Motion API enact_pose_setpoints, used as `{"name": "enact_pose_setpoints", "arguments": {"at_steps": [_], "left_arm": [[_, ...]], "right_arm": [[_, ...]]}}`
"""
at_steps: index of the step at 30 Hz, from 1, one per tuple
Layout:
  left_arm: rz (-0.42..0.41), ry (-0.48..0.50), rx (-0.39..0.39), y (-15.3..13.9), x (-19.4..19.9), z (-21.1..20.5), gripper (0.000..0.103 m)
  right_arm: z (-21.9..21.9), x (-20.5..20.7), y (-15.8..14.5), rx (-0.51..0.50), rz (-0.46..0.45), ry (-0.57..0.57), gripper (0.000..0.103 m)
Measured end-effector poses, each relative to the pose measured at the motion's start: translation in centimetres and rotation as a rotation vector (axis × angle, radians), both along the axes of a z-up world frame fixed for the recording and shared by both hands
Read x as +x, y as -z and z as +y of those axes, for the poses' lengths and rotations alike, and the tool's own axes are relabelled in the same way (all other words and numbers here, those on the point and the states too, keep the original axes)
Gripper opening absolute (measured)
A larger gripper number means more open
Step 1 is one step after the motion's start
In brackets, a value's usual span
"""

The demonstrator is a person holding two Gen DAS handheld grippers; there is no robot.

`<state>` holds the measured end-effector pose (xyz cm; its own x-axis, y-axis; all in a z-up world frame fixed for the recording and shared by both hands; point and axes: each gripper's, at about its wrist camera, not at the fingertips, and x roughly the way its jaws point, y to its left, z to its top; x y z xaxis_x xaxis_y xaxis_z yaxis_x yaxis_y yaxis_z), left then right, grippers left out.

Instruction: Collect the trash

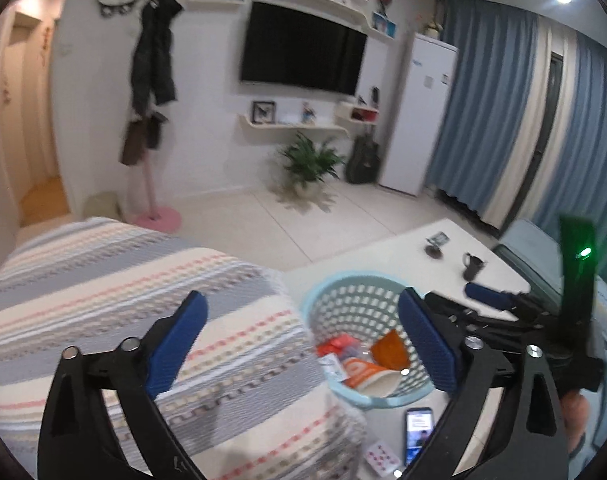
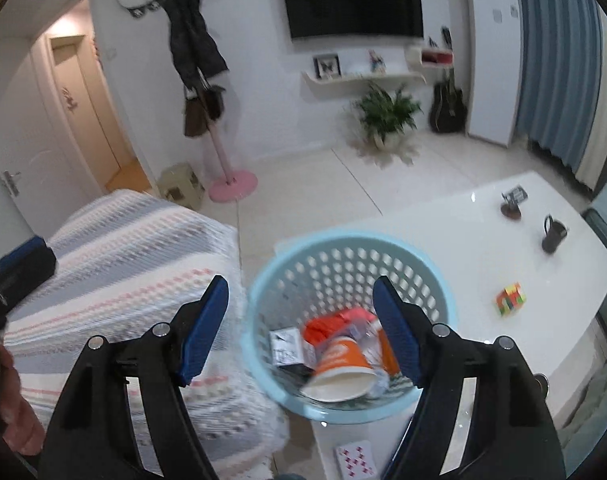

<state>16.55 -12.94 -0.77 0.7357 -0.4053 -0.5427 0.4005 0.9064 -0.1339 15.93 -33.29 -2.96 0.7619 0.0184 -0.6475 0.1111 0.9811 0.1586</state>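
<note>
A light blue perforated basket [image 2: 263, 304] stands on the white table's near left corner; it also shows in the left wrist view [image 1: 355, 280]. Inside lie an orange-and-white paper cup [image 2: 341, 372], red wrappers [image 2: 327, 326], a small printed box [image 2: 285, 346] and clear plastic. My right gripper [image 2: 301, 328] is open and empty, held above the basket's left rim. My left gripper [image 1: 303, 340] is open and empty, over the gap between the striped sofa and the basket. The right gripper's blue finger [image 1: 489, 296] shows in the left wrist view.
A sofa with a striped cover [image 1: 123, 304] lies left of the basket. The white table [image 2: 483, 240] carries a black mug [image 2: 553, 234], a Rubik's cube [image 2: 511, 299], a playing card [image 2: 355, 460], a phone [image 1: 419, 430] and a small dark object [image 2: 511, 204]. A plant, coat stand and TV stand beyond.
</note>
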Motion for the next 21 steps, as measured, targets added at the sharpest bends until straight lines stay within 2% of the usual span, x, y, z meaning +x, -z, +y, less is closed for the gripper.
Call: {"name": "enact_pose_setpoints", "arguments": {"at_steps": [2, 4, 7, 9, 14, 18, 21], "left_arm": [[-0.009, -0.028, 0.007, -0.3, -1.0, 1.2, 0.095], [-0.032, -0.057, 0.015, -0.8, -1.9, 2.3, 0.095], [-0.073, -0.092, 0.023, -1.7, -3.6, 3.8, 0.095], [-0.112, -0.116, 0.027, -2.3, -5.1, 4.7, 0.095], [-0.166, -0.161, -0.016, -3.3, -7.9, 6.9, 0.095], [-0.173, -0.202, -0.047, -3.1, -9.3, 8.4, 0.095], [-0.184, -0.23, -0.016, -2.7, -10.5, 8.7, 0.095]], "right_arm": [[2.1, -1.3, -1.4, -0.071, -0.072, 0.038, 0.072], [3.4, -2.2, -2.2, -0.08, -0.112, 0.044, 0.076], [5.0, -3.3, -3.1, -0.063, -0.153, 0.045, 0.076], [6.2, -3.9, -3.6, -0.099, -0.17, 0.063, 0.076], [8.4, -6.8, -5.5, -0.148, -0.262, 0.099, 0.076], [10.0, -8.2, -6.0, -0.179, -0.285, 0.093, 0.076], [11.1, -9.1, -6.1, -0.194, -0.29, 0.094, 0.076]]}}
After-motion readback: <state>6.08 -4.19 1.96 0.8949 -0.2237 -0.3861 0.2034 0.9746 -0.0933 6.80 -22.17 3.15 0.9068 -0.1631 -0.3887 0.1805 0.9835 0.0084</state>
